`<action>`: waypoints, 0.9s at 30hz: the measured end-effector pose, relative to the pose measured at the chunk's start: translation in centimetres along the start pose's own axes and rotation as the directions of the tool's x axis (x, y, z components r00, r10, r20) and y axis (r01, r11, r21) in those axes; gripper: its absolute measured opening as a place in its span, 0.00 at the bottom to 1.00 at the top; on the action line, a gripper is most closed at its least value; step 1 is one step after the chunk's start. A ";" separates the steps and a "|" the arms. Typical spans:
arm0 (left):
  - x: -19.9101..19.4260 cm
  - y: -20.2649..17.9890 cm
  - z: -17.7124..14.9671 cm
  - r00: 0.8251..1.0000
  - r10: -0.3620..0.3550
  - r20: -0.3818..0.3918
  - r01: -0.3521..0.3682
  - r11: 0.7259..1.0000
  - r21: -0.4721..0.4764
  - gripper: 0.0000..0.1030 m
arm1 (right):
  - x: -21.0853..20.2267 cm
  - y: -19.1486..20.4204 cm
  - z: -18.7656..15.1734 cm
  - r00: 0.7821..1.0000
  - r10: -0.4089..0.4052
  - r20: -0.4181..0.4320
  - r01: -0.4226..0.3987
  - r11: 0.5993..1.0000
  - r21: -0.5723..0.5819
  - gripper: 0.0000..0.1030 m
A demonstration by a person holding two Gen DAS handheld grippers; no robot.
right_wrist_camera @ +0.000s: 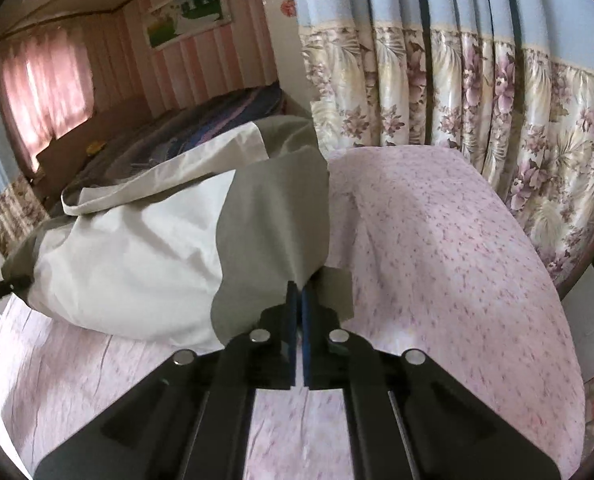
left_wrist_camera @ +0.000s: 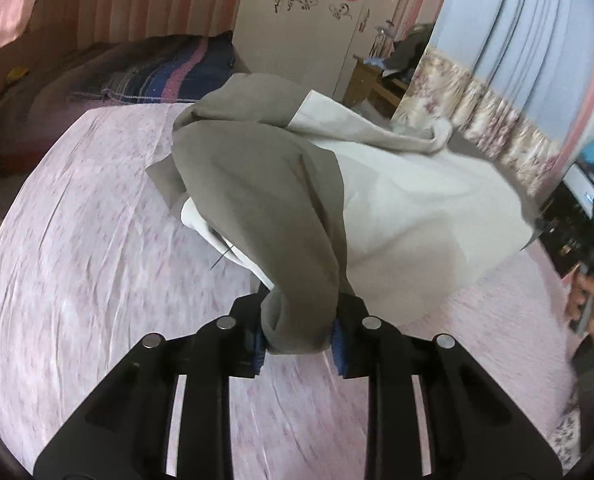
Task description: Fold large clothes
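Note:
A large garment in grey-brown and white panels [left_wrist_camera: 397, 200] hangs lifted over a bed with a pink flowered sheet [left_wrist_camera: 97, 220]. My left gripper [left_wrist_camera: 299, 334] is shut on a bunched grey fold of it, held above the sheet. My right gripper [right_wrist_camera: 299, 304] is shut on a thin grey edge of the same garment [right_wrist_camera: 145, 248], which stretches away to the left. In the left wrist view the right gripper and the hand holding it [left_wrist_camera: 593, 276] show at the far right edge. The garment's underside is hidden.
A second bed with a dark striped blanket [left_wrist_camera: 169, 72] lies behind. A white wardrobe [left_wrist_camera: 309, 24] and a wooden side table [left_wrist_camera: 377, 80] stand at the back. Flowered and blue curtains [right_wrist_camera: 477, 92] hang close along the bed's far side.

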State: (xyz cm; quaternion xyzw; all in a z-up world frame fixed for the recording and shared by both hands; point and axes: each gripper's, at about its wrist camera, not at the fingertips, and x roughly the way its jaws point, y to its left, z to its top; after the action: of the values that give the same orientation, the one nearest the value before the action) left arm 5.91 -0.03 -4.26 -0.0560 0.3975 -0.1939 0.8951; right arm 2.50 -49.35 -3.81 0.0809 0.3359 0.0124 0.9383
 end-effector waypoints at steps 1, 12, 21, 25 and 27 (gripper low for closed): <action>-1.1 0.1 -0.8 1.000 0.003 0.010 -0.003 1.000 -0.010 0.23 | -0.5 0.3 -0.3 1.000 0.012 0.001 -0.012 1.000 -0.003 0.00; -6.7 2.2 -1.9 0.970 0.227 0.091 -0.227 0.974 -0.009 0.81 | -4.6 4.2 1.7 0.996 0.037 0.086 -0.027 0.993 -0.113 0.43; 1.6 -3.2 4.3 0.981 0.183 -0.061 -0.176 0.979 0.098 0.97 | 4.8 13.2 5.5 0.988 0.119 -0.100 -0.138 0.967 -0.213 0.71; 7.4 -4.1 7.1 0.970 0.207 -0.125 -0.193 0.974 0.117 0.97 | 12.3 15.4 6.6 0.969 0.069 -0.237 -0.121 0.969 -0.214 0.72; 10.1 -3.9 9.0 0.966 0.228 -0.125 -0.208 0.966 0.153 0.97 | 15.2 15.7 7.3 0.964 0.048 -0.262 -0.106 0.971 -0.215 0.75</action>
State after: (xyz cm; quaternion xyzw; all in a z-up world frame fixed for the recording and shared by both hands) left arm 17.45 -8.02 -4.18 0.0644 0.4493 -0.1249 0.8823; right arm 19.36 -33.71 -5.23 -0.0160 0.4468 0.0977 0.8892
